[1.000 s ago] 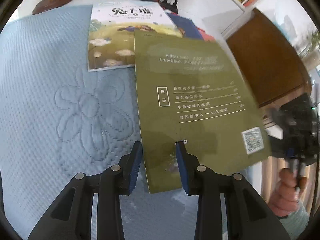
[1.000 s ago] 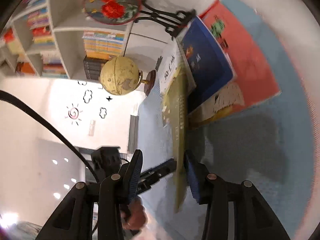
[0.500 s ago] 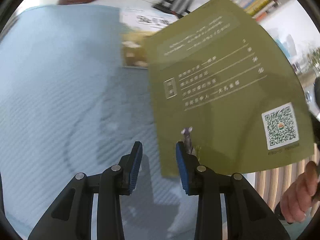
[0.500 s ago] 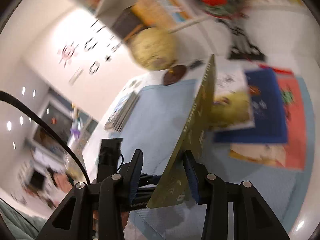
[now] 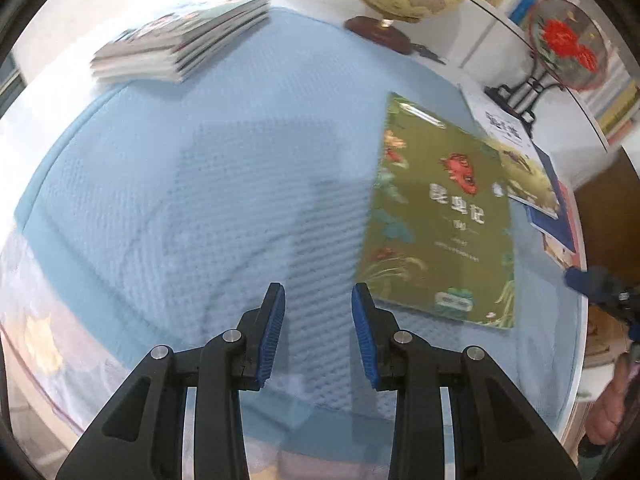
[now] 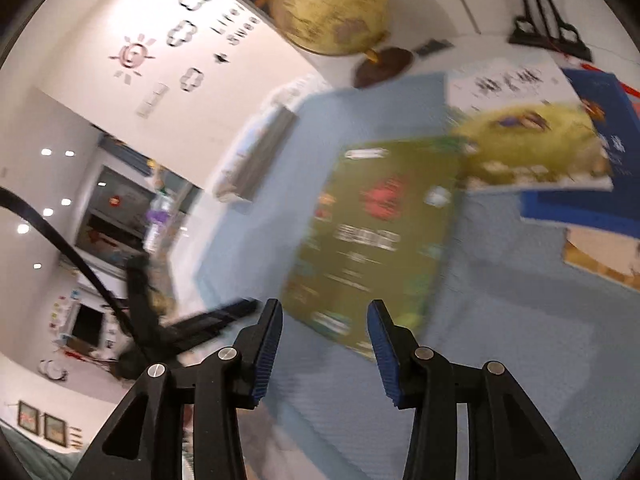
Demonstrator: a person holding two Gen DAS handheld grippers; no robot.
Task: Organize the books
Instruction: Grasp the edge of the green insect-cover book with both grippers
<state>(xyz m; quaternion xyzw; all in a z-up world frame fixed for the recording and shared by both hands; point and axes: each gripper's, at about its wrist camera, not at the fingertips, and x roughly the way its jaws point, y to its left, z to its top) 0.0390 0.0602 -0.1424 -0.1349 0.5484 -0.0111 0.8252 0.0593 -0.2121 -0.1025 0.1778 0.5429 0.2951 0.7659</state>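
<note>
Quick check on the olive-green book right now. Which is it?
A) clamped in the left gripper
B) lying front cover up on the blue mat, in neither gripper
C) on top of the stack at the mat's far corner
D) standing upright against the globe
B: the olive-green book lies flat on the blue mat, cover art up, and nothing sits between the pads of the left gripper or the right gripper, whose jaws are opening.
</note>
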